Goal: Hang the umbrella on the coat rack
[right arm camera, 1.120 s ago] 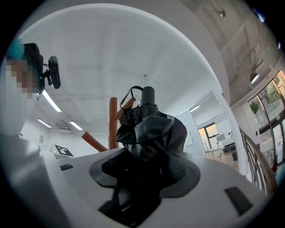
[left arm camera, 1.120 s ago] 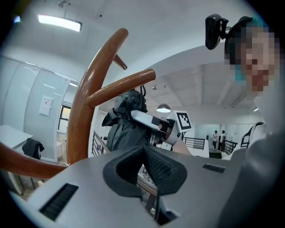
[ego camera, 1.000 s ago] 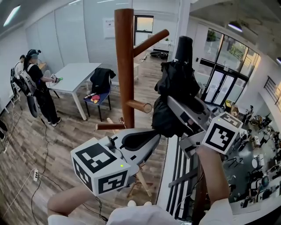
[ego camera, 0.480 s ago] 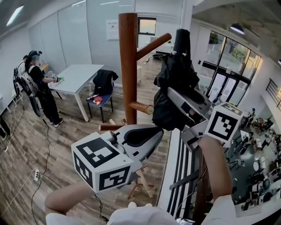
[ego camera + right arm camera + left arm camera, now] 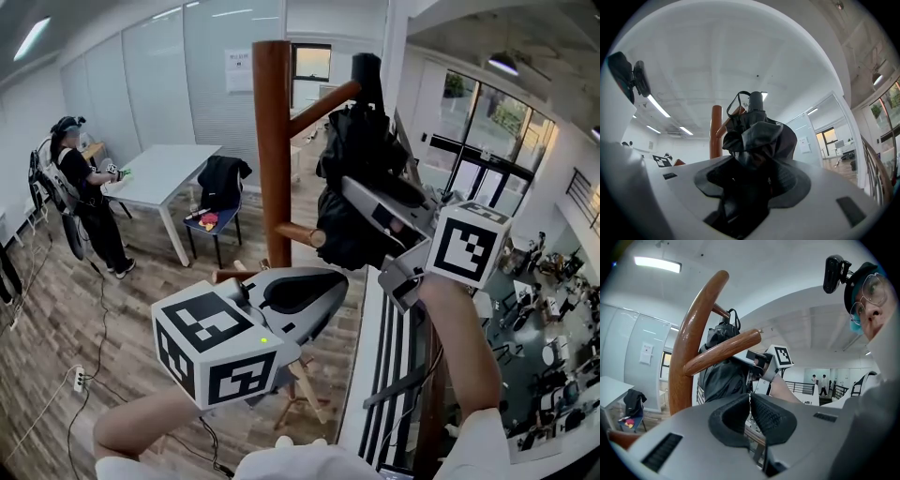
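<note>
1 black umbrella (image 5: 358,155) is pinched in the right gripper (image 5: 364,211), raised up by the upper peg (image 5: 323,97) of 1 coat rack (image 5: 273,150); the left gripper (image 5: 319,286) is held low, jaws pressed together.

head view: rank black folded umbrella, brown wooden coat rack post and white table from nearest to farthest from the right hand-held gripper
1. black folded umbrella: clamped in the right hand-held gripper.
2. brown wooden coat rack post: just left of it.
3. white table: far left, beyond the post.
</note>
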Motion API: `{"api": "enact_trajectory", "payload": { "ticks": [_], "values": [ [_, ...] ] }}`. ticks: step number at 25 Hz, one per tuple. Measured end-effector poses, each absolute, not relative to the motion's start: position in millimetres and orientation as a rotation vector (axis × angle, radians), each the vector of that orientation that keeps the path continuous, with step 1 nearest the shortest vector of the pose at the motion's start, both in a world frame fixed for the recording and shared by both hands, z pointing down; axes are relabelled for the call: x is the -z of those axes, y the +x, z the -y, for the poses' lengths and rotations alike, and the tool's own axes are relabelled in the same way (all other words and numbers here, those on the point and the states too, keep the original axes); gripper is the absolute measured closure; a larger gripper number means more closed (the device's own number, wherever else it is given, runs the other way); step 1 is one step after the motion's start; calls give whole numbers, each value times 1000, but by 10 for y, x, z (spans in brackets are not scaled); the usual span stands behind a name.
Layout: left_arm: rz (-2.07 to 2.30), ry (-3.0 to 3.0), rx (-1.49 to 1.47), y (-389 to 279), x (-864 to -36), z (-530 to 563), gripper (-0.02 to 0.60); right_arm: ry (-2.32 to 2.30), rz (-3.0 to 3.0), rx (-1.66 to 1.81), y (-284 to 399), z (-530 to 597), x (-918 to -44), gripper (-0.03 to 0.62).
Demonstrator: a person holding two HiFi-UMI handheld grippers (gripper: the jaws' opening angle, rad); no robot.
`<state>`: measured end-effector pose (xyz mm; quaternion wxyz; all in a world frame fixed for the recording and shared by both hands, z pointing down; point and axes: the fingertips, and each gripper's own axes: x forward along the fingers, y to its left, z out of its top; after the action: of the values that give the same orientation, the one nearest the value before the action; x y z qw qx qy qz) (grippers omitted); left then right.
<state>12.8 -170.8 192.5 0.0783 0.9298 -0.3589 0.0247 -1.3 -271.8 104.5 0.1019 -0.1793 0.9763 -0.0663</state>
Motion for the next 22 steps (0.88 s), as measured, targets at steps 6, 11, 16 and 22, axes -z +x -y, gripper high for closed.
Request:
{"api": "enact_trajectory", "payload": {
  "ticks": [6, 11, 16, 22],
  "values": [
    [1069, 2789, -97, 148, -2016, 1658, 554, -517, -2907, 197, -71, 2714, -1089, 342],
    [1062, 2795, -113, 191, -1996, 1662, 554, -511, -2922, 190, -103, 2745, -982, 342],
    [1064, 2792, -103, 242, -2044, 1666, 554, -493, -2939, 177, -117, 2762, -962, 342],
    [1066, 2791, -82, 243, -2050, 1708, 554, -499, -2951, 175, -166, 2845, -936, 342]
  ]
}}
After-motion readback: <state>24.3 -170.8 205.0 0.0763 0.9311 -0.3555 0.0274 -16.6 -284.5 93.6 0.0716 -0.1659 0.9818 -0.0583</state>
